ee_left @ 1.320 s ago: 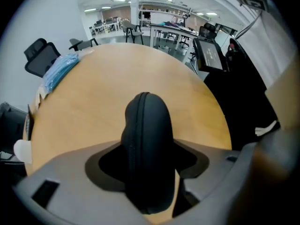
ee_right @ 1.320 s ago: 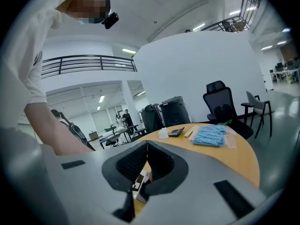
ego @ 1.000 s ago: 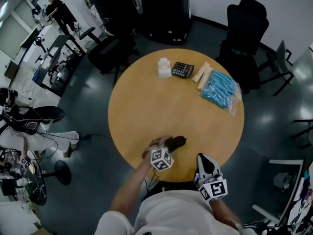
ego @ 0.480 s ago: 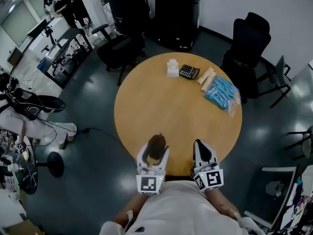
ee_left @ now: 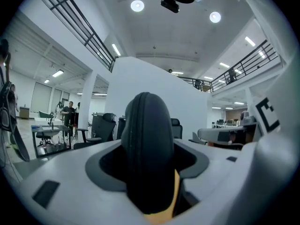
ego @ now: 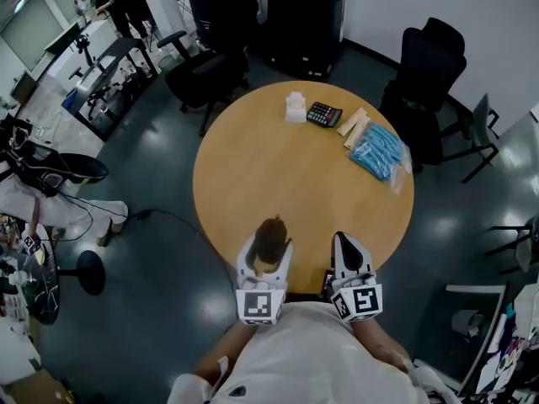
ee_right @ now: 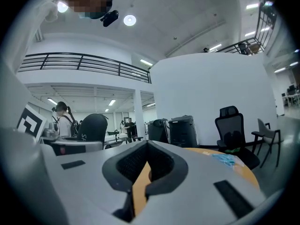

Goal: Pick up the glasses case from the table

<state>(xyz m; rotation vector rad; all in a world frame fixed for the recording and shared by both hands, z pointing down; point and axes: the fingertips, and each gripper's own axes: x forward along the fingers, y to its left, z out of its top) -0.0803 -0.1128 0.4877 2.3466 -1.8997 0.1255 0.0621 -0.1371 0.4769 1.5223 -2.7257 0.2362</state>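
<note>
I'm gripping the glasses case point(ego: 269, 236) end-up in my left claw point(ego: 264, 263), squeezing its sides so it's not slipping, clear above the worktop's point(ego: 295, 167) near edge. The right claw point(ego: 347, 252) is idling alongside, pinched closed and empty.

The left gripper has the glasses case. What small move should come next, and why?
Probably only hold it steady, or raise it slightly. The left gripper clamps the dark glasses case between its jaws, and the case appears lifted off the table near its close edge, so the pickup looks done.
</note>
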